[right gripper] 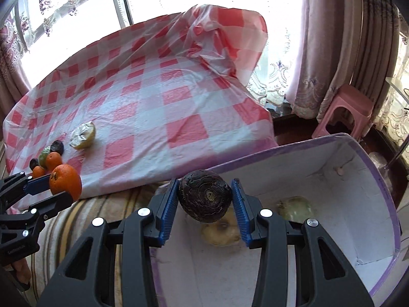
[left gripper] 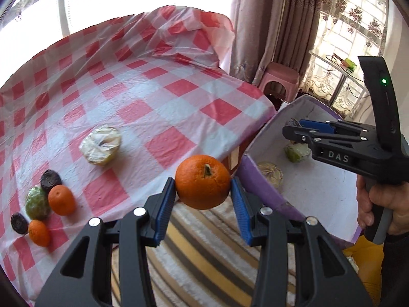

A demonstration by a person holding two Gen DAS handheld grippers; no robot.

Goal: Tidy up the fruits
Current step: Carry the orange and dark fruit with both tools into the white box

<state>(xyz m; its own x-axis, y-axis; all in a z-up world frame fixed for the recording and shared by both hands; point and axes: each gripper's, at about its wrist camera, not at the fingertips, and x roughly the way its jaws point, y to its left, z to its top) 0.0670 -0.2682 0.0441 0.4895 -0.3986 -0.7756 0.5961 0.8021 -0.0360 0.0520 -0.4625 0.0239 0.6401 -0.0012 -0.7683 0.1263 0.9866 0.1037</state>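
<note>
Checked tablecloth (left gripper: 143, 97) behind; left gripper (left gripper: 203, 197) pinches an orange (left gripper: 203, 181), right gripper (right gripper: 205, 204) a dark fruit (right gripper: 205, 195) over the box (right gripper: 378, 179); either round fruit may slip free.

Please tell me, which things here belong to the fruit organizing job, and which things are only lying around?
Belonging to the job:
- orange in the left gripper
- dark fruit in the right gripper
- purple box
- wrapped fruit and small fruit cluster on the table

Lying around:
- pink stool
- curtains
- striped rug
</note>
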